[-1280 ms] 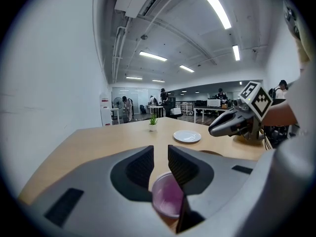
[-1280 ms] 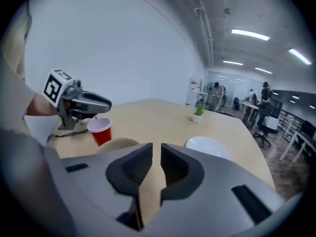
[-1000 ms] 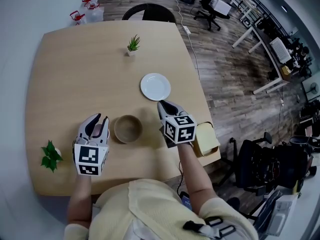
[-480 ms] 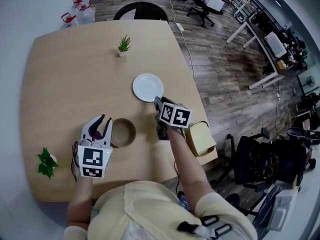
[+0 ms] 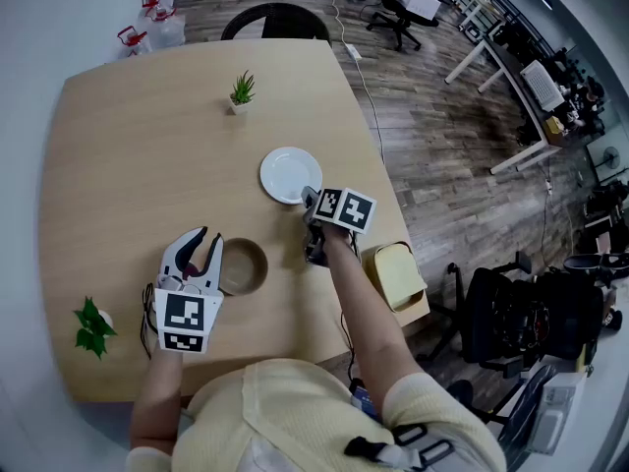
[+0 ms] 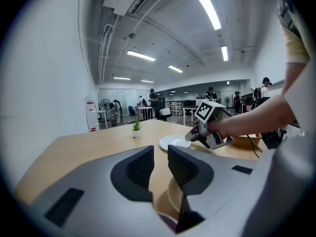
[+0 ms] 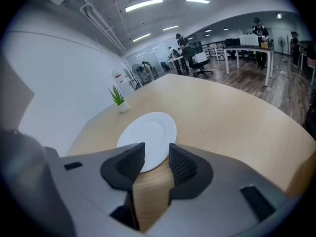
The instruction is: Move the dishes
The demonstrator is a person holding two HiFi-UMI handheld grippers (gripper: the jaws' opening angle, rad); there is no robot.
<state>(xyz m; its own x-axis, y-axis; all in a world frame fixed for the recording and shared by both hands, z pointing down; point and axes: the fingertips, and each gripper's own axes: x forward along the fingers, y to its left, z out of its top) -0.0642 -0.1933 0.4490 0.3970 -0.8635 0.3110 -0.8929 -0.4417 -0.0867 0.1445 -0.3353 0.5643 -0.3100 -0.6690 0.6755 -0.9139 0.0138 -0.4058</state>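
**Right gripper opens at the white plate**

The right gripper points down at the near edge of the white plate. Its jaws have just been opening and now stand apart. The plate's edge sits right at their tips, and the pads do not press on it. The left gripper has its jaws a little apart, with only bare table between them. The wooden bowl sits just beside its right jaw.

Both dishes are on a light wooden table with round corners. A small potted plant stands on the far side. A leafy plant stands by the near left edge. A tan container rests at the right edge. Past the table are a black chair, a wooden floor and office desks. People stand far back in the room.

A second ago the right gripper was back from the plate with its cube flat on top. Now it is closer and rolled to one side. The left gripper was apart from the bowl then. Now it is right at the rim.
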